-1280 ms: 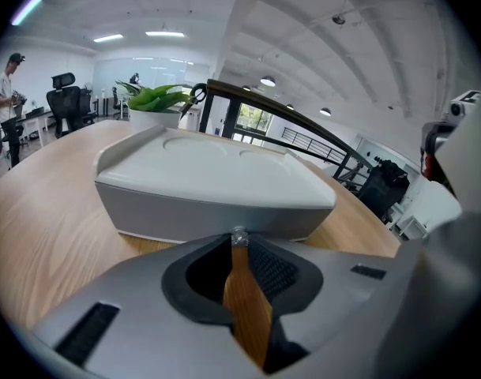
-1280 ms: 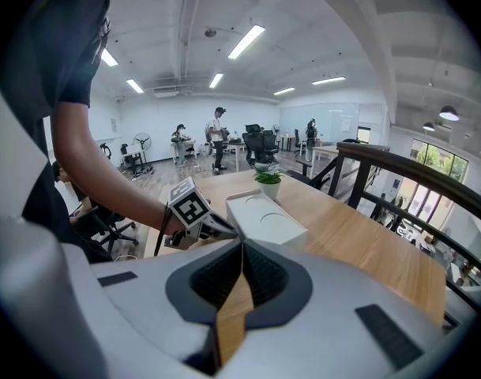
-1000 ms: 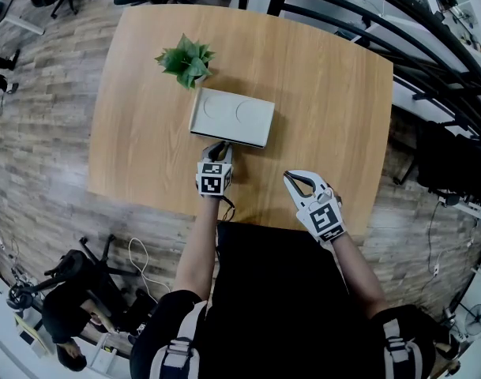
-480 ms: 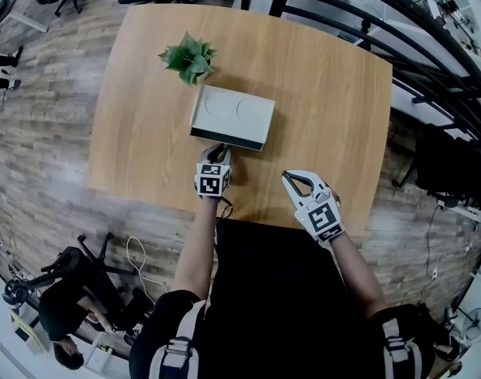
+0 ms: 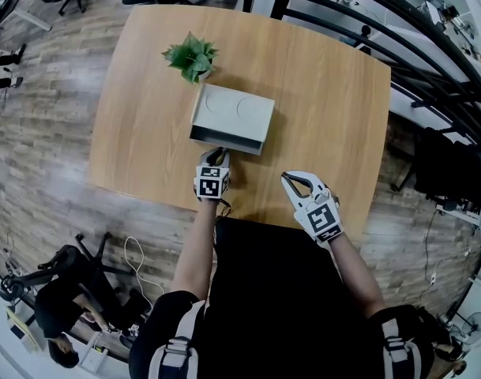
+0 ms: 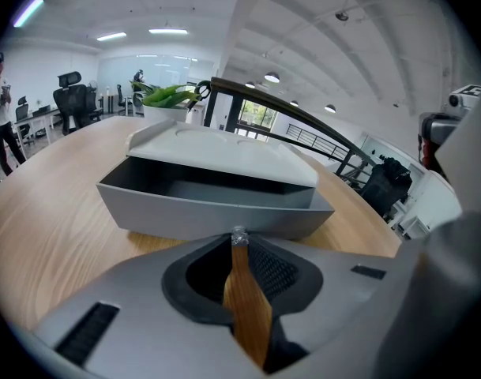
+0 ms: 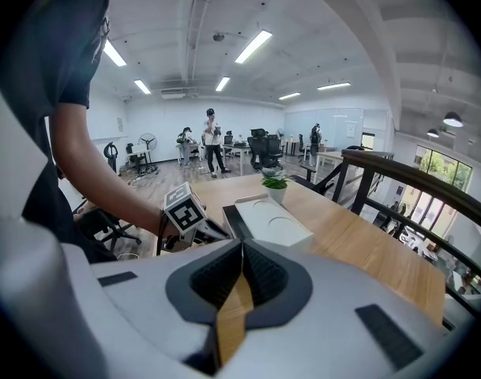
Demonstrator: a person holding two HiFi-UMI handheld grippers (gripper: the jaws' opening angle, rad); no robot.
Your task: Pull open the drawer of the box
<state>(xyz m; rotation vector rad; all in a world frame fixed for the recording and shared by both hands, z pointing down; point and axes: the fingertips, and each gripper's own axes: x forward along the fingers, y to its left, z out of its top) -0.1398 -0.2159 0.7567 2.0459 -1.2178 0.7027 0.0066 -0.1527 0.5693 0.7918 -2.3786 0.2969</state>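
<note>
A flat white box (image 5: 234, 110) lies on the wooden table (image 5: 327, 109), its grey drawer (image 5: 224, 144) slid partly out toward me. In the left gripper view the drawer (image 6: 208, 208) shows its dark inside under the white lid (image 6: 224, 150). My left gripper (image 5: 219, 153) is at the drawer's front, jaws shut on the small metal knob (image 6: 238, 234). My right gripper (image 5: 290, 179) hovers near the table's front edge, right of the box, shut with nothing held; its view shows the box (image 7: 269, 220) and the left gripper's marker cube (image 7: 183, 209).
A small potted plant (image 5: 191, 56) stands just behind the box at its left corner. Black railing (image 5: 398, 46) runs beyond the table's right side. Office chairs and people are far off on the floor (image 5: 43, 133).
The left gripper has drawn back a little toward me with the knob, and the drawer stands further out of the box. The right gripper has stayed put.
</note>
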